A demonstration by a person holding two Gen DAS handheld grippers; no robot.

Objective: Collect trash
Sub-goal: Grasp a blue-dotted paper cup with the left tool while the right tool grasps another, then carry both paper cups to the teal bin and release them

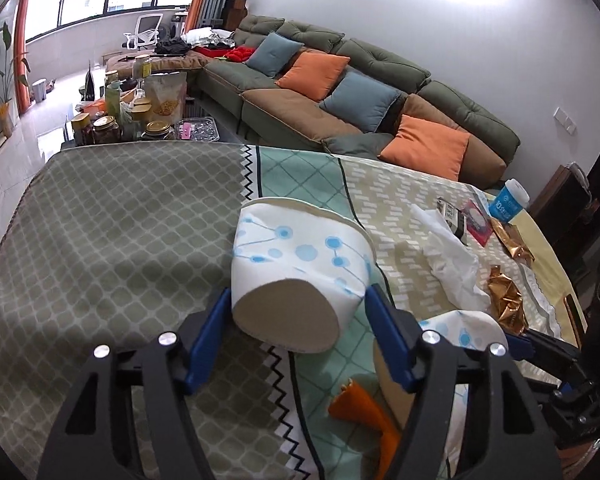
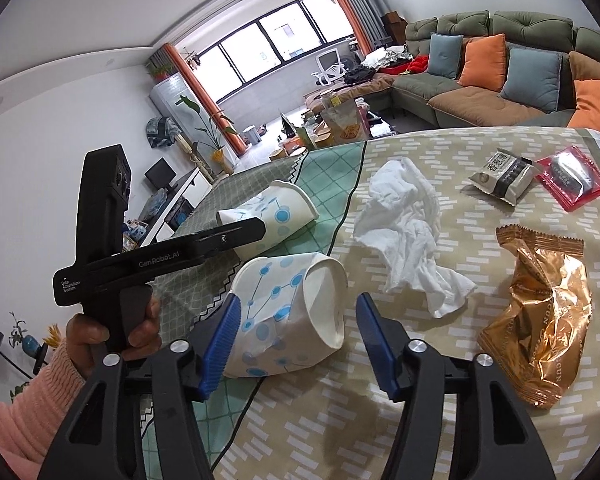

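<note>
Paper cups lie tipped on the patterned tablecloth (image 2: 380,420). Left gripper (image 1: 298,304) brackets the far cup (image 1: 300,264), both pads apparently touching its base end. Right gripper (image 2: 298,320) stands half open around the crushed cup (image 2: 288,316); only its left pad touches, the right stands clear. Tissue (image 2: 408,236) lies just beside
</note>
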